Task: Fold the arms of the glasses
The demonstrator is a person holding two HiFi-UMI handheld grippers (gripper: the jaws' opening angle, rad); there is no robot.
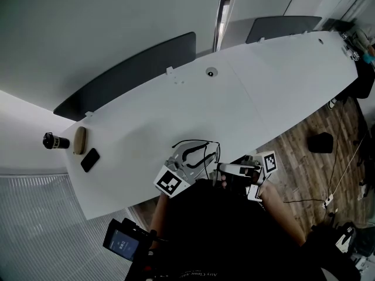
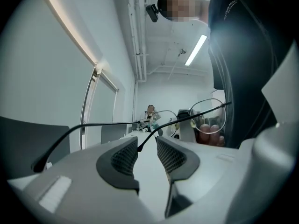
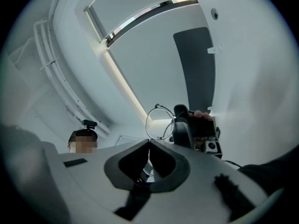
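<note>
Closest to the head camera, a person's dark shirt [image 1: 234, 233], filling the bottom centre of the frame. Beyond it, a long white table [image 1: 263, 86] running from lower left to upper right, with two dark divider panels [image 1: 129, 75] [image 1: 281, 27] along its far edge. Strip of wooden floor [image 1: 328, 157] at the right.

At the table's near edge, bottom centre, both grippers held close together. Left gripper [image 1: 188, 165] [image 2: 147, 153]: pads [image 2: 122, 157] parted by a narrow gap and clamped on nothing, with the tip of one arm of the glasses [image 2: 210, 115] lying loose in that gap. Right gripper [image 1: 221, 168] [image 3: 149, 146]: jaw tips pressed together on the glasses [image 3: 160, 122], one round lens standing just above the tips.

Glasses [image 1: 196, 148] held between the two grippers over the tabletop, both arms unfolded, the second arm sweeping off to the left of the left gripper view.

Toward the table's left end, well apart from the grippers: a black phone [image 1: 89, 160], a tan oval case [image 1: 79, 140] just beside it, and a small dark cylinder [image 1: 55, 141] just left of the case.
</note>
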